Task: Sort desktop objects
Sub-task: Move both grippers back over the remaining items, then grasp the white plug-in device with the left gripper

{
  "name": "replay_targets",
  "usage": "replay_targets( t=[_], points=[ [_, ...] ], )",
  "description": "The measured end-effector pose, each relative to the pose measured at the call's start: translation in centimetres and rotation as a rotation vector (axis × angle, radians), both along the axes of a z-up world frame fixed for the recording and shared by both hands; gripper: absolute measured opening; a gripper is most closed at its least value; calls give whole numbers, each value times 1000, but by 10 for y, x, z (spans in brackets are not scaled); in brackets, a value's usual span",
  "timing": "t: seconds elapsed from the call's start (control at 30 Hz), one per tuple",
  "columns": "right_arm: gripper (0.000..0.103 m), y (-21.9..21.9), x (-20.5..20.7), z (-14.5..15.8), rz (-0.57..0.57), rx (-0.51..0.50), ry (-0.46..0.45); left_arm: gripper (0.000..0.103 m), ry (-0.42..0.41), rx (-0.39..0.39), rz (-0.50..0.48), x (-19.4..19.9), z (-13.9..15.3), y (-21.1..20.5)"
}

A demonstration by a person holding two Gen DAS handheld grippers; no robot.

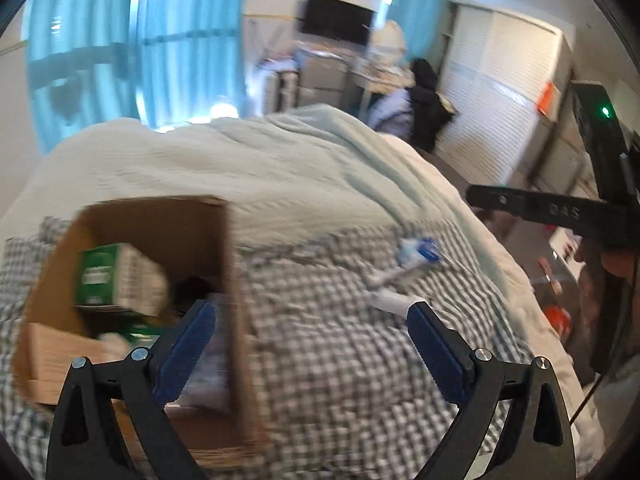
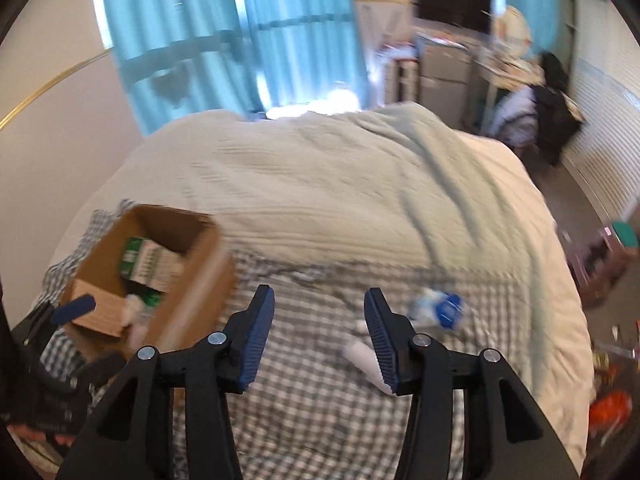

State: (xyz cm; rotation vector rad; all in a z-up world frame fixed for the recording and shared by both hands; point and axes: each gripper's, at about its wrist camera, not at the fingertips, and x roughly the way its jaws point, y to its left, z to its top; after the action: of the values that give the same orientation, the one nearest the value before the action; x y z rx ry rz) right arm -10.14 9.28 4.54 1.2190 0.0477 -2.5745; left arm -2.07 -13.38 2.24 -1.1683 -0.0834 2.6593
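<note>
The left claw (image 1: 310, 344) stands spread about as wide as it goes, with nothing between its blue pads; its left finger hangs over the open cardboard box (image 1: 224, 280) and its right finger sits just in front of the near end of a white tube (image 1: 390, 303), whether touching I cannot tell. The right claw (image 2: 319, 338) is partly open and also grips nothing, its 2 pads apart over the checked bedspread (image 2: 320, 412), with the white tube (image 2: 360, 354) partly hidden behind its right finger. The box rests on the bed, on the checked cloth at the left, mouth up, holding a green-and-white carton (image 1: 120, 280) that lies tilted against the far wall, plus smaller blurred items. The tube lies flat on the checked cloth to the right of the box, its long axis running roughly left to right in the left wrist view. Just beyond it lies a crumpled blue-and-white packet (image 1: 416, 254), its long axis slanting up to the right. Only the left wrist view shows the other handheld device and fingers at the right edge; only the right wrist view shows a blue pad tip (image 2: 76, 309) beside the box's near corner.
</note>
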Motion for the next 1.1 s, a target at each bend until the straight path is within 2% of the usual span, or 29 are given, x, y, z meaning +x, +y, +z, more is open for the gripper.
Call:
replay_targets(
  t=[0.17,0.2,0.27,0.43,0.5,0.63,0.8,0.9,1.03,1.1],
  points=[
    [48,50,-5,-29,-72,15,-35,99,-74,-36,-56,-15,-37,55],
    [50,60,-8,-38,-85,20,-47,99,-79,-41,-62,-17,-44,63],
    [61,74,-11,-51,-95,27,-62,99,-82,-58,-76,-24,-61,79],
    [62,102,-17,-80,-89,37,-100,99,-93,-72,-107,-42,-98,106],
    [62,114,-17,-90,-96,31,-119,99,-137,-69,-96,-51,-116,113],
    [63,132,-19,-108,-115,22,-155,99,-208,35,-70,-64,-141,127],
    [63,151,-22,-124,-112,12,-183,99,-202,108,-82,-72,-154,157],
    [66,164,-22,-131,-125,11,-197,102,-142,27,-109,-79,-158,175],
    [67,180,-22,-141,-144,-27,-216,103,-55,-51,-241,-79,-163,192],
    [67,187,-22,-146,-156,-41,-229,103,-13,-127,-259,-80,-167,199]
  ],
)
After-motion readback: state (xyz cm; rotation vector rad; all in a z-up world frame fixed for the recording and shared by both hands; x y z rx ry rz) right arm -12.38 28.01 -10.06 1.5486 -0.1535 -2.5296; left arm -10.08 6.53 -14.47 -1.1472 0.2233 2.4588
